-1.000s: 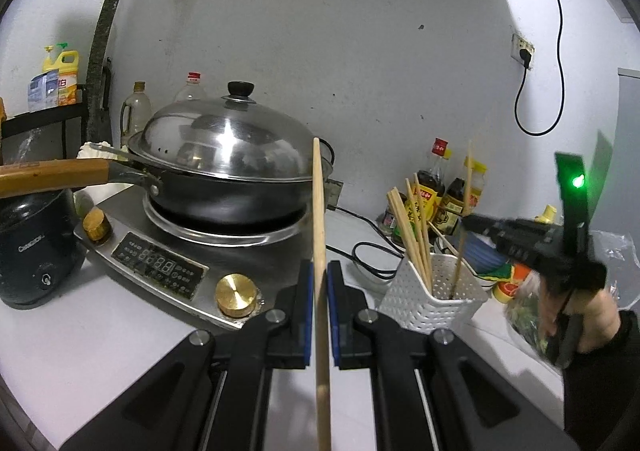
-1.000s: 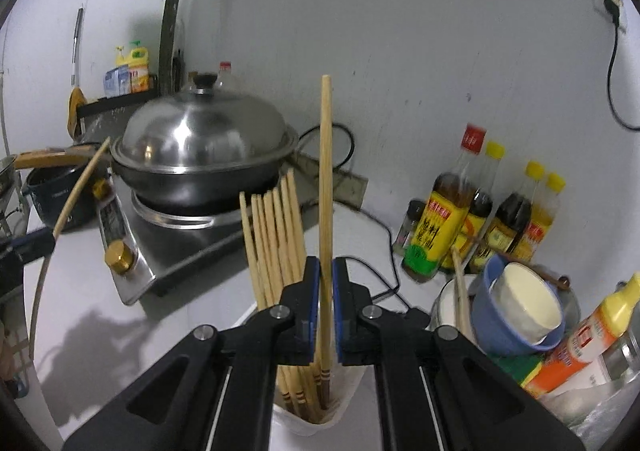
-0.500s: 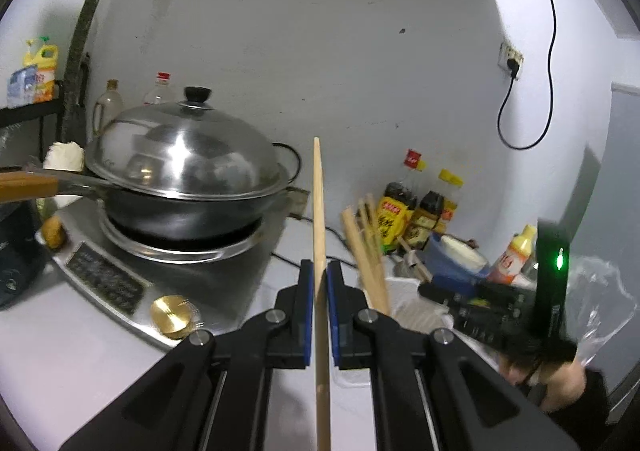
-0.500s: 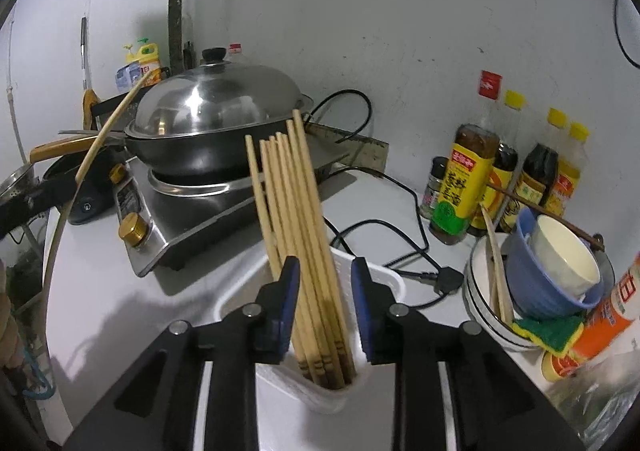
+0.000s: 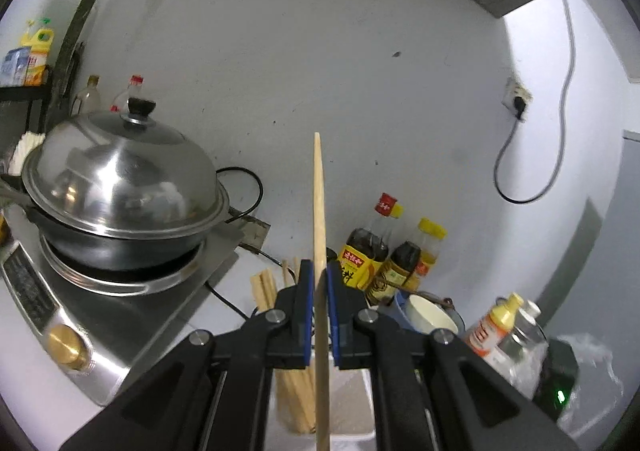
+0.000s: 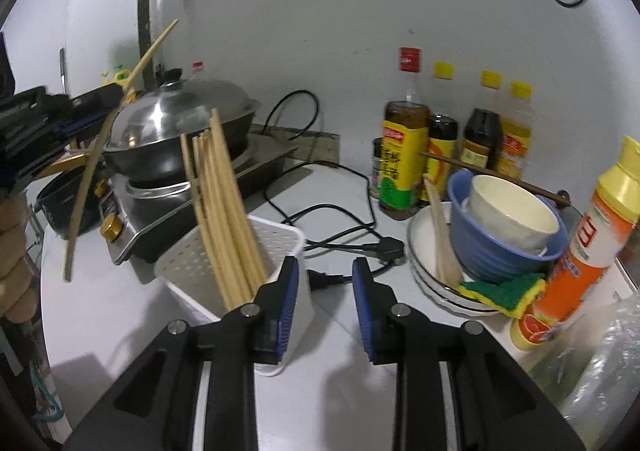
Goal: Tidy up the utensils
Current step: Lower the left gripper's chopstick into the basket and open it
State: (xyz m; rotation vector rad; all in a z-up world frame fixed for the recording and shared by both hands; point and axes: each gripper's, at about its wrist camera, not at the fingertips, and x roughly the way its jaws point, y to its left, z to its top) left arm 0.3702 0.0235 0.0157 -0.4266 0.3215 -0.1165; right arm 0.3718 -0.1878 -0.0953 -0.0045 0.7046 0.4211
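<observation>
My left gripper (image 5: 319,291) is shut on a single pale wooden chopstick (image 5: 318,195), held upright just above the white perforated holder (image 5: 352,415). In the right wrist view that holder (image 6: 276,235) stands on the counter with several chopsticks (image 6: 224,219) leaning in it. My right gripper (image 6: 325,293) is open and holds nothing, just right of the holder's near corner. At the left edge of this view the left gripper (image 6: 120,97) carries its slanted chopstick (image 6: 96,163). A dark chopstick (image 6: 500,175) lies across the blue bowl (image 6: 480,243).
A lidded wok (image 5: 120,187) sits on an induction cooker (image 5: 120,315) to the left. Sauce bottles (image 6: 404,155) line the wall. Stacked bowls, a wooden spoon (image 6: 440,235), a sponge (image 6: 504,289) and an orange bottle (image 6: 588,247) crowd the right. A black cable and plug (image 6: 384,247) lie behind the holder.
My right gripper let its chopstick go into the holder, opened and drew back to the right. My left gripper carried its chopstick rightward to above the holder.
</observation>
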